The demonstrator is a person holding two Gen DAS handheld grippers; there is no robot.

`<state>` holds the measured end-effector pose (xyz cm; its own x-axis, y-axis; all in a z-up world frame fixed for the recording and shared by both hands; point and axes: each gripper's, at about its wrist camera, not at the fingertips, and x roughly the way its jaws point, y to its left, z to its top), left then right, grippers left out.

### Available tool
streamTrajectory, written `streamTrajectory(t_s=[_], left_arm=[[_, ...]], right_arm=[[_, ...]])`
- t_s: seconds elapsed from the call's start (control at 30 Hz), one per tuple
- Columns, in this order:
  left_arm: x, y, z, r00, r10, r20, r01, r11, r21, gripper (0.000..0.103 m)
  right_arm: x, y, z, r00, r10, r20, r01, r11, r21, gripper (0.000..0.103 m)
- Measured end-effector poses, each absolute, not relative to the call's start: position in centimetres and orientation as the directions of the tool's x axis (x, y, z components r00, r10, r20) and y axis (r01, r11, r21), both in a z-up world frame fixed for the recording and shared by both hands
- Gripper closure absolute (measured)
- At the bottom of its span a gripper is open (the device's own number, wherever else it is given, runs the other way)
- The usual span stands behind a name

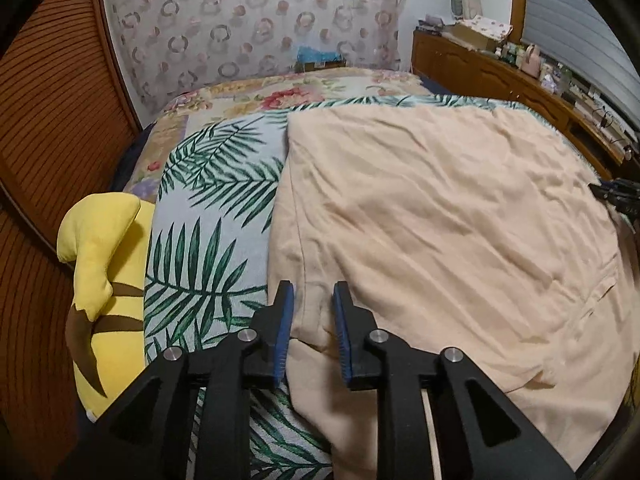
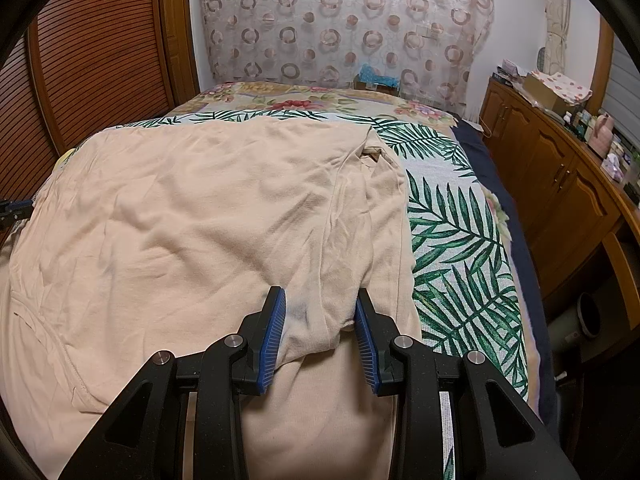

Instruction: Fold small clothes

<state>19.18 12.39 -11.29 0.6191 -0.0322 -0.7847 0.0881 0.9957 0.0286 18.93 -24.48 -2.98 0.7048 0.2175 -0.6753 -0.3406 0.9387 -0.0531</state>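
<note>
A peach-coloured garment point(image 1: 440, 220) lies spread flat on the palm-leaf bedspread point(image 1: 208, 240), its near edge folded over. My left gripper point(image 1: 313, 292) stands over the garment's near left corner. Its blue pads are a little apart, with a ridge of cloth between them that they do not pinch. In the right wrist view the garment point(image 2: 200, 220) fills the left and middle. My right gripper point(image 2: 320, 298) stands open over the near right corner, where a bunched sleeve lies loosely between its pads. Each gripper's tip shows at the edge of the other's view.
A yellow plush toy point(image 1: 104, 264) lies at the bed's left edge, beside a louvred wooden wardrobe point(image 1: 52, 100). A wooden cabinet point(image 2: 560, 184) cluttered with small items runs along the right. A grey cylinder point(image 2: 580, 320) sits on the floor by it. Floral bedding point(image 2: 300, 100) covers the far end.
</note>
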Motion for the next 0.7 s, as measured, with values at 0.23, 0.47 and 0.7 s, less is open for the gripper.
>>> streamTrajectory(t_s=[0.23,0.47,0.7], left_arm=[[19.5,12.1,-11.3,0.625,-0.029,-0.78,0.089,0.995,0.035,0.082],[18.5,11.0,-9.0,0.672,-0.061,-0.738,0.119,0.993,0.026,0.098],[17.8,9.2,-6.0,0.71,-0.083,-0.699,0.157,0.987,0.041,0.098]], right_arm=[[18.9,-24.5,-3.0,0.705,0.217,-0.675,-0.34,0.939,-0.053,0.067],[19.0,-24.5,-3.0,0.705,0.217,-0.676,-0.34,0.939,-0.053,0.067],[18.9,-24.5,-3.0,0.705,0.217,-0.675,-0.341,0.939,-0.053,0.067]])
